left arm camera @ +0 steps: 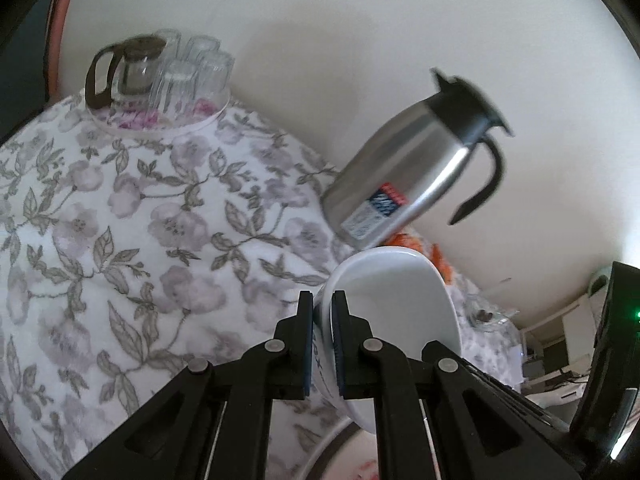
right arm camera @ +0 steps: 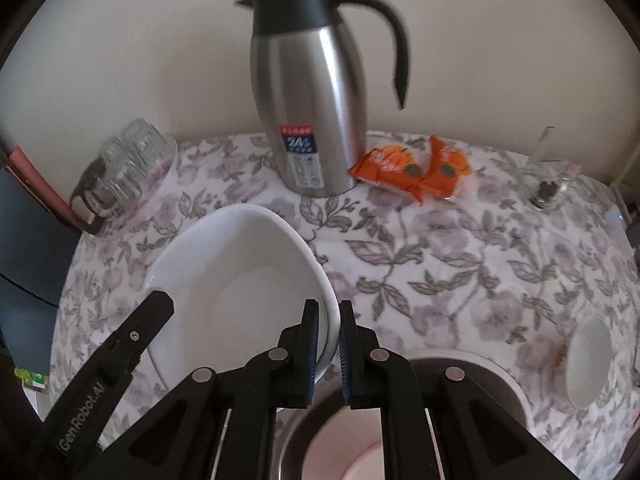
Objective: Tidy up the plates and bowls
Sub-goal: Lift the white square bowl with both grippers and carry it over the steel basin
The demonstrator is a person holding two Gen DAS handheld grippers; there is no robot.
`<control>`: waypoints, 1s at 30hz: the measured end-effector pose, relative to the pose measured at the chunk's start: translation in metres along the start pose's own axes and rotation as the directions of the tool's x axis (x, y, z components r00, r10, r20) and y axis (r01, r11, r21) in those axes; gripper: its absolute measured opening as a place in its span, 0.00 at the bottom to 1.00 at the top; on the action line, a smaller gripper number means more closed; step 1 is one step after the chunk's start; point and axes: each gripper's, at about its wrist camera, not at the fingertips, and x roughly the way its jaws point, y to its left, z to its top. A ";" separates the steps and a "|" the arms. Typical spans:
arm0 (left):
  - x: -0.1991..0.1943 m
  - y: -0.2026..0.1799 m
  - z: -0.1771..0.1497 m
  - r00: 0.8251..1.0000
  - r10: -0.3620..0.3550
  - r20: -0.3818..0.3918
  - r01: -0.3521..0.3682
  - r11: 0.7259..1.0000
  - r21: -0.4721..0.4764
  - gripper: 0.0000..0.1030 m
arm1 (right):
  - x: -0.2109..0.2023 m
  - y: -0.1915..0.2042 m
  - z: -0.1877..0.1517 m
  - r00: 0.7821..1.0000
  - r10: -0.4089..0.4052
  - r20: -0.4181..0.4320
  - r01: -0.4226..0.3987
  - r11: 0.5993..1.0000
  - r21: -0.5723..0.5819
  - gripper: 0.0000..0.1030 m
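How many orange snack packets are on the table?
2. The left packet and the right packet lie side by side on the tablecloth, just right of the steel jug. Others may be hidden.

Bowl (right arm camera: 240,280) before jug (right arm camera: 308,112)

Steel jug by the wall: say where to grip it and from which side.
Take the steel jug by its black handle, coming from the right side of the right wrist view. The jug stands upright, its body looks too wide for the fingers, and the handle loop juts clear of it there.
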 end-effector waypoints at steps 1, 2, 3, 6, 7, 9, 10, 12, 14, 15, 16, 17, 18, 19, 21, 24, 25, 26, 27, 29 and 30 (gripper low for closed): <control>-0.006 -0.005 -0.002 1.000 -0.003 0.007 0.003 1.000 0.010 0.09 | -0.008 -0.004 -0.002 1.000 0.005 0.008 -0.005 1.000 0.006 0.10; -0.012 -0.010 -0.003 1.000 -0.007 0.014 0.007 1.000 0.023 0.09 | -0.015 -0.007 -0.004 1.000 0.009 0.016 -0.009 1.000 0.010 0.10; -0.017 -0.013 -0.006 1.000 -0.013 0.018 0.013 0.999 0.029 0.09 | -0.023 -0.010 -0.006 1.000 0.015 0.026 -0.015 1.000 0.014 0.10; -0.032 -0.021 -0.011 0.999 -0.038 0.023 0.038 0.999 0.034 0.09 | -0.045 -0.017 -0.013 0.998 0.033 0.058 -0.034 0.999 0.022 0.11; -0.037 -0.022 -0.013 0.998 -0.049 0.025 0.048 0.998 0.032 0.09 | -0.053 -0.019 -0.016 0.997 0.039 0.070 -0.040 0.999 0.022 0.11; -0.045 -0.024 -0.016 0.997 -0.066 0.027 0.065 0.997 0.033 0.09 | -0.066 -0.021 -0.021 0.994 0.046 0.094 -0.048 0.999 0.019 0.11; -0.048 -0.026 -0.018 0.997 -0.075 0.030 0.074 0.997 0.035 0.09 | -0.071 -0.022 -0.024 0.994 0.044 0.105 -0.046 0.999 0.016 0.11; -0.056 -0.030 -0.023 0.996 -0.076 0.038 0.074 0.996 0.053 0.09 | -0.080 -0.024 -0.031 0.991 0.048 0.123 -0.050 0.999 0.014 0.11; -0.062 -0.036 -0.028 0.997 -0.065 0.053 0.060 0.995 0.077 0.09 | -0.084 -0.029 -0.038 0.989 0.065 0.130 -0.069 0.997 0.028 0.11; -0.065 -0.038 -0.031 0.997 -0.057 0.056 0.052 0.995 0.090 0.09 | -0.085 -0.031 -0.040 0.989 0.072 0.130 -0.077 0.996 0.034 0.11; -0.066 -0.039 -0.033 0.997 -0.055 0.055 0.049 0.994 0.097 0.09 | -0.085 -0.034 -0.043 0.988 0.078 0.131 -0.084 0.996 0.041 0.11; -0.068 -0.041 -0.036 0.997 -0.055 0.053 0.049 0.993 0.104 0.09 | -0.086 -0.037 -0.046 0.988 0.083 0.133 -0.090 0.995 0.048 0.11; -0.070 -0.043 -0.039 0.997 -0.057 0.051 0.051 0.992 0.112 0.09 | -0.088 -0.040 -0.050 0.987 0.088 0.138 -0.096 0.994 0.055 0.11; -0.071 -0.043 -0.041 0.997 -0.059 0.050 0.053 0.992 0.117 0.09 | -0.091 -0.043 -0.053 0.986 0.091 0.142 -0.101 0.993 0.060 0.11; -0.075 -0.047 -0.047 0.997 -0.065 0.050 0.058 0.989 0.133 0.09 | -0.095 -0.048 -0.060 0.984 0.101 0.149 -0.113 0.991 0.073 0.11; -0.078 -0.054 -0.055 0.997 -0.058 0.050 0.049 0.985 0.165 0.09 | -0.099 -0.059 -0.071 0.979 0.124 0.161 -0.141 0.985 0.102 0.12; -0.079 -0.058 -0.059 0.998 -0.049 0.050 0.039 0.983 0.181 0.09 | -0.100 -0.062 -0.074 0.978 0.128 0.165 -0.148 0.983 0.111 0.12; -0.079 -0.061 -0.061 0.998 -0.043 0.050 0.033 0.981 0.194 0.09 | -0.100 -0.066 -0.078 0.976 0.134 0.170 -0.155 0.980 0.122 0.12; -0.078 -0.064 -0.064 0.998 -0.039 0.050 0.028 0.978 0.207 0.09 | -0.100 -0.071 -0.082 0.974 0.140 0.176 -0.165 0.977 0.134 0.12; -0.078 -0.070 -0.069 0.998 -0.034 0.046 0.023 0.973 0.229 0.09 | -0.101 -0.078 -0.089 0.971 0.150 0.189 -0.179 0.972 0.150 0.12; -0.078 -0.073 -0.072 0.998 -0.035 0.044 0.023 0.971 0.239 0.09 | -0.102 -0.082 -0.092 0.969 0.153 0.197 -0.184 0.970 0.155 0.12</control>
